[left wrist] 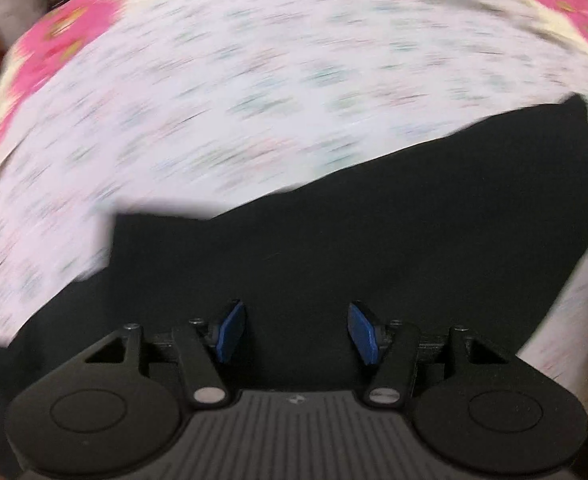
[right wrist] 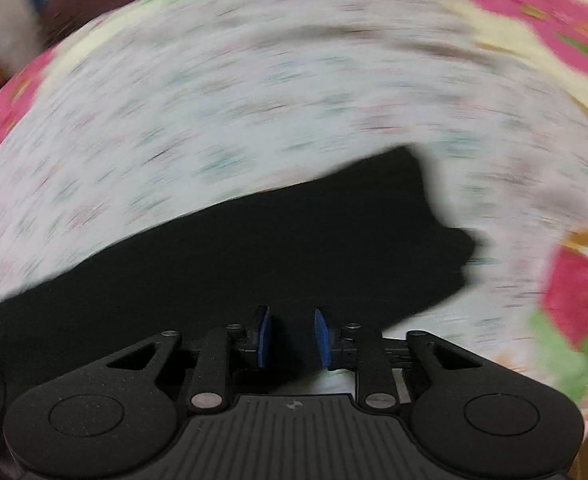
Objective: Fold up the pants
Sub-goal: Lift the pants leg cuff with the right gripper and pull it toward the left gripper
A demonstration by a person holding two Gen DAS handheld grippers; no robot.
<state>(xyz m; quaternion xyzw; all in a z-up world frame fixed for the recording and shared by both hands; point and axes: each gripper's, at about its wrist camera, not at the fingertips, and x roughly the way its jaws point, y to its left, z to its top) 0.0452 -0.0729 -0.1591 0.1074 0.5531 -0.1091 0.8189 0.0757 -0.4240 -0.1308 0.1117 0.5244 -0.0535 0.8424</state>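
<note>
Left wrist view: motion-blurred; black pants (left wrist: 373, 240) on floral sheet (left wrist: 214, 80), lower edge cut off. Left gripper (left wrist: 297, 332) gaping, empty. Right gripper (right wrist: 292, 338) slightly parted, nothing clamped. Pink border (right wrist: 533, 0); room indistinct.

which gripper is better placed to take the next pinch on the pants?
Probably the left gripper: its jaws stand wide apart over the black pants, nothing between them. The right gripper is only narrowly open, at the pants' edge near the bedsheet. Blur limits certainty.
</note>
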